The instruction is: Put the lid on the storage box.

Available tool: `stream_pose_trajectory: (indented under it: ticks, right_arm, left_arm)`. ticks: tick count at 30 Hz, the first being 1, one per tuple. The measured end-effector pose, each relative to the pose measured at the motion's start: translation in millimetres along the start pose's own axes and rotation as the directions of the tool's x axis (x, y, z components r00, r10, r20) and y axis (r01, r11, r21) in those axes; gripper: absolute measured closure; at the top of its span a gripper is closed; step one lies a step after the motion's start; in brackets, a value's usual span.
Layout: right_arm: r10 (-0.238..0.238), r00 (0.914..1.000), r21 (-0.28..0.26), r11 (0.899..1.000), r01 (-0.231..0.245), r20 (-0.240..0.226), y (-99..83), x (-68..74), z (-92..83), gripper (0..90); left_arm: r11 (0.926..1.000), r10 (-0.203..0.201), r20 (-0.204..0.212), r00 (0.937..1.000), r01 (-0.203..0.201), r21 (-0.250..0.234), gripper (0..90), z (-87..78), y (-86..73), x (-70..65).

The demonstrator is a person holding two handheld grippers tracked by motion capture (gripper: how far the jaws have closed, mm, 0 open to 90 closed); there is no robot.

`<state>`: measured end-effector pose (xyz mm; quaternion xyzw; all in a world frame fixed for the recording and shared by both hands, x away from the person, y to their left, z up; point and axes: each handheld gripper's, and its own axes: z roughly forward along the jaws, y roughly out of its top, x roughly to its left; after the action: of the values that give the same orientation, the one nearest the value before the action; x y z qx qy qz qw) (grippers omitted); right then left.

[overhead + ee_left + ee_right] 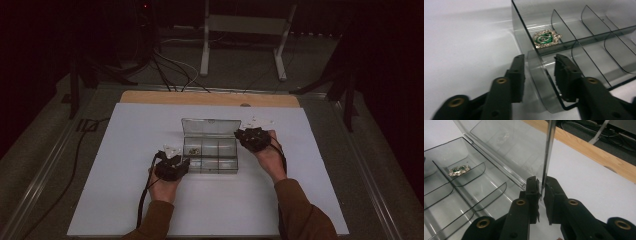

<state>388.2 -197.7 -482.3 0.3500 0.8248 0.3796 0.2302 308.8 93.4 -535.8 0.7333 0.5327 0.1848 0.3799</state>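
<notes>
A clear compartment box (210, 150) sits mid-desk (125, 200), lid (506, 150) upright. The right tongs (541, 188) pinch the lid's edge. The left tongs (539, 75) straddle the box's near-left corner wall, pads not touching. A green badge (546, 38) lies in a back compartment.

Smoky grey clear box (210, 150), green-and-silver badge (546, 38), white table (125, 150).

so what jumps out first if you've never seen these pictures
A clear smoky plastic compartment box sits open in the middle of the white table, and a green and silver crest badge lies in one of its far-row end compartments. The right tool pinches the edge of the raised lid, holding it upright. The left tool straddles the box's near corner wall with its pads apart from it.
</notes>
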Motion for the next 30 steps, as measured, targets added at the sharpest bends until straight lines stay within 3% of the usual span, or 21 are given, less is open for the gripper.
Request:
stream_pose_trajectory:
  ticks: [3, 8, 14, 19, 24, 30]
  right_arm:
    - [0.005, 1.0000, 0.001, 1.000, -0.005, -0.004, -0.7, -0.4, -1.4, 82.9]
    - [0.012, 0.9999, -0.001, 1.000, -0.012, -0.010, -1.8, -0.8, -3.2, 83.8]
    - [0.026, 0.9995, -0.002, 1.000, -0.026, -0.017, -2.8, -1.1, -4.1, 83.7]
    - [0.038, 0.9990, -0.008, 0.999, -0.038, -0.025, -4.3, -1.3, -5.2, 83.7]
    - [0.055, 0.9981, -0.016, 0.998, -0.056, -0.028, -4.6, -1.7, -6.0, 83.7]
    - [0.057, 0.9978, -0.018, 0.998, -0.058, -0.034, -5.8, -1.5, -7.1, 83.7]
  left_arm:
    - [0.9997, -0.010, 0.003, 0.9999, 0.010, -0.021, 53.2, -4.0, 0.5, 1.3]
    - [0.9970, -0.026, 0.023, 0.9994, 0.027, -0.072, 50.9, -14.7, 4.6, 1.3]
    - [0.9896, -0.037, 0.060, 0.9975, 0.045, -0.137, 64.7, -32.9, 18.1, -1.4]
    - [0.9850, -0.018, 0.099, 0.9950, 0.034, -0.169, 74.5, -42.6, 31.7, -6.4]
    - [0.9826, -0.005, 0.096, 0.9953, 0.023, -0.184, 89.1, -46.6, 48.7, -9.6]
    - [0.9835, -0.028, 0.079, 0.9965, 0.042, -0.176, 90.0, -44.5, 66.5, -6.5]
